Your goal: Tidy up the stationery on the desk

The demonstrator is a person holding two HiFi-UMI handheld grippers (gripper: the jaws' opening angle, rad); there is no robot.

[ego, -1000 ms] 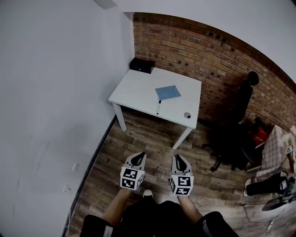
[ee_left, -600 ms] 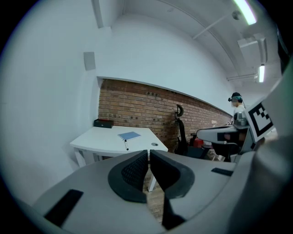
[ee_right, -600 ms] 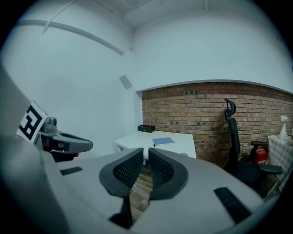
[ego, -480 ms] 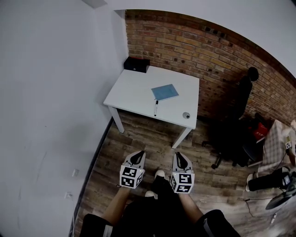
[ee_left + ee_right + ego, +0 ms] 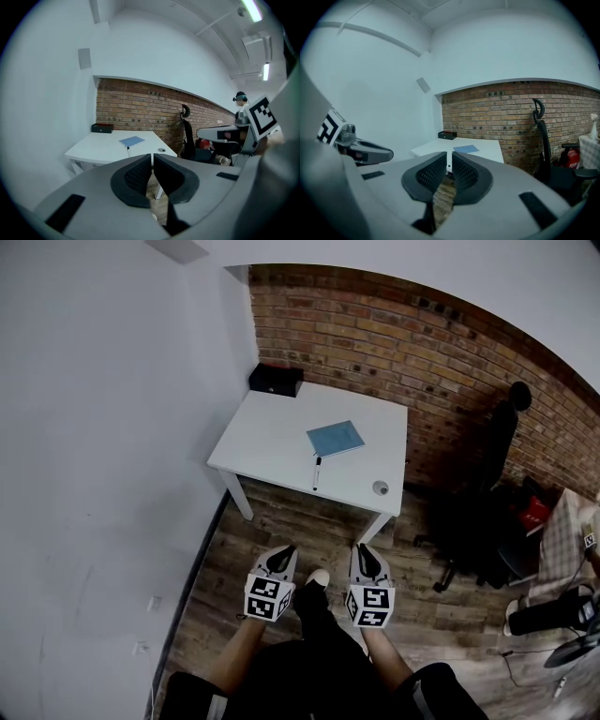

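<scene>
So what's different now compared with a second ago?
The person has walked closer to the desk, and a shoe has stepped forward between the two grippers. Nothing was picked up or let go. The left gripper and right gripper stay shut and empty, side by side. The notebook, pen and black box lie as before.

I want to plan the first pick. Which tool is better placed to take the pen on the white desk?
Left, but only slightly. The pen lies a little nearer the left tool than the right tool. Both are shut, empty and well short of the desk.
</scene>
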